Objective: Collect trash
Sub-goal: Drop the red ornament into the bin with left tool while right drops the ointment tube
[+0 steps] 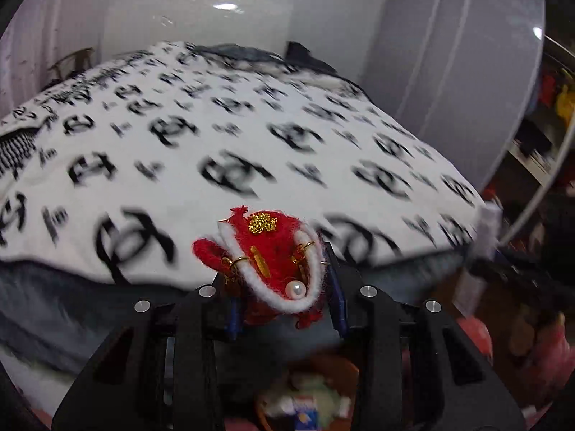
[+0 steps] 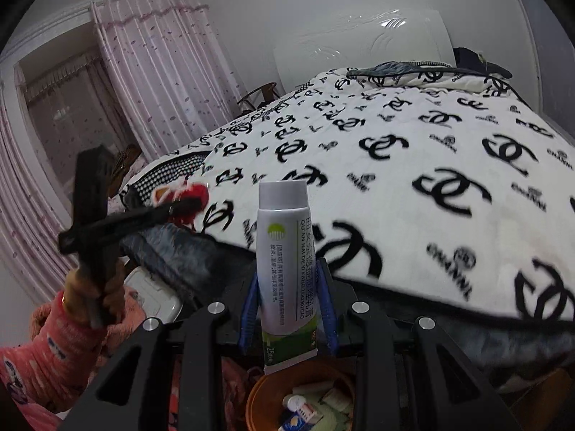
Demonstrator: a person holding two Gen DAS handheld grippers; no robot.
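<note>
Red felt ornament (image 1: 273, 262) clamped in left gripper (image 1: 284, 309) | right gripper (image 2: 289, 312) pinches tube (image 2: 285, 262) | we centre both over orange bin (image 2: 262, 395) before releasing.

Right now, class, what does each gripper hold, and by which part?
The left gripper grips a red felt ornament by its lower end. The right gripper clamps a white tube by its lower body, cap up.
</note>
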